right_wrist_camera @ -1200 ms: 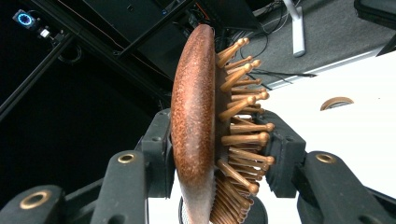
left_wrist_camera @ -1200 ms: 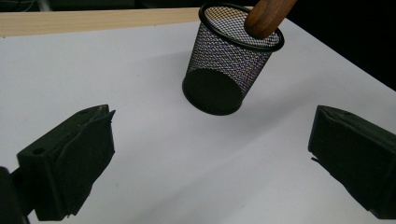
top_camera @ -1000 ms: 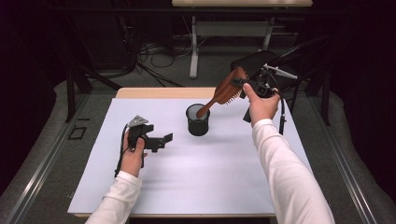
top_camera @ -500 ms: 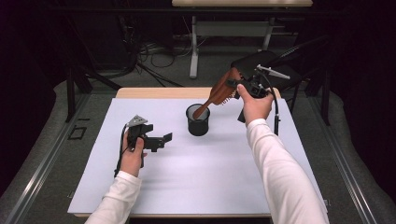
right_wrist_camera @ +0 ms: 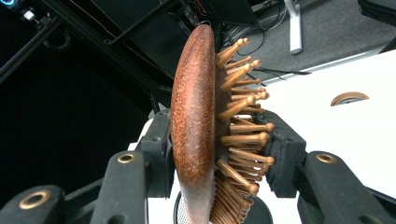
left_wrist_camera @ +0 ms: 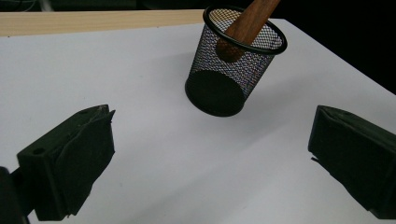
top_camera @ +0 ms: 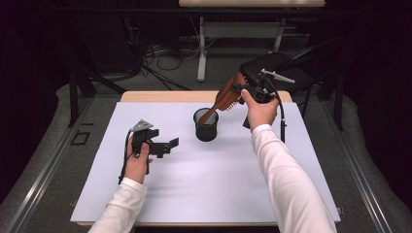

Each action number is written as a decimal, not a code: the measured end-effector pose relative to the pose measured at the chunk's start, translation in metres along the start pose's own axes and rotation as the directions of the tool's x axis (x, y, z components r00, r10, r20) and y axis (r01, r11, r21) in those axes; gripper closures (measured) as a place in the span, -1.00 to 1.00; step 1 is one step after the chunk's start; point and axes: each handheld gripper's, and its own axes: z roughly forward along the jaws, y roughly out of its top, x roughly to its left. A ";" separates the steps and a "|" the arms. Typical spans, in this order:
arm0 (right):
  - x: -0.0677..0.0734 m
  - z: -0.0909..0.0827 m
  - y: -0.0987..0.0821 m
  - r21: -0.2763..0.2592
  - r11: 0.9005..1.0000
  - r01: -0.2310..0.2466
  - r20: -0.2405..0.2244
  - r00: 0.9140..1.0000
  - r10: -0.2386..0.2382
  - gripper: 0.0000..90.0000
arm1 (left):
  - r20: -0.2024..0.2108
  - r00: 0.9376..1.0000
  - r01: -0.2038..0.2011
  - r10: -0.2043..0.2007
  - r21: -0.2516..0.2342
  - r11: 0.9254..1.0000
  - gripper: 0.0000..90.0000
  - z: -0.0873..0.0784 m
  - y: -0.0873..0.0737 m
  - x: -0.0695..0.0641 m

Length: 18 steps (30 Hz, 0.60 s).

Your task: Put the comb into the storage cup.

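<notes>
A wooden hairbrush (top_camera: pixel 225 98) slants down to the left, its handle end inside a black mesh cup (top_camera: pixel 206 124) that stands on the white table top (top_camera: pixel 204 184). My right gripper (top_camera: pixel 241 90) is shut on the brush's head, above and right of the cup; in the right gripper view the brush's wooden back and pins (right_wrist_camera: pixel 205 130) sit clamped between the jaws. My left gripper (top_camera: pixel 167 144) rests low at the table's left, jaws wide open and bare. In the left gripper view the cup (left_wrist_camera: pixel 231 63) stands ahead with the handle (left_wrist_camera: pixel 250 23) dipping into it.
A bare strip of wooden table edge (top_camera: pixel 160 96) lies behind the white sheet. Cables and a desk's legs (top_camera: pixel 201 53) are on the floor behind. A dark chair (top_camera: pixel 286 65) stands off the table's back right corner.
My right gripper has carried the brush left and lower, so the handle has gone deeper into the cup. The left gripper has stayed put.
</notes>
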 end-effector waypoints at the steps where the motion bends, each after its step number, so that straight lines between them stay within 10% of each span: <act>1: 0.000 0.001 -0.001 -0.001 1.000 0.002 0.001 1.000 -0.002 0.14 | 0.001 1.000 0.001 -0.001 0.000 1.000 -0.99 0.000 0.000 0.000; 18: -0.003 0.017 -0.010 0.024 0.999 0.026 0.044 0.999 -0.027 0.14 | 0.000 1.000 0.005 -0.005 -0.001 1.000 -0.99 0.000 0.000 0.002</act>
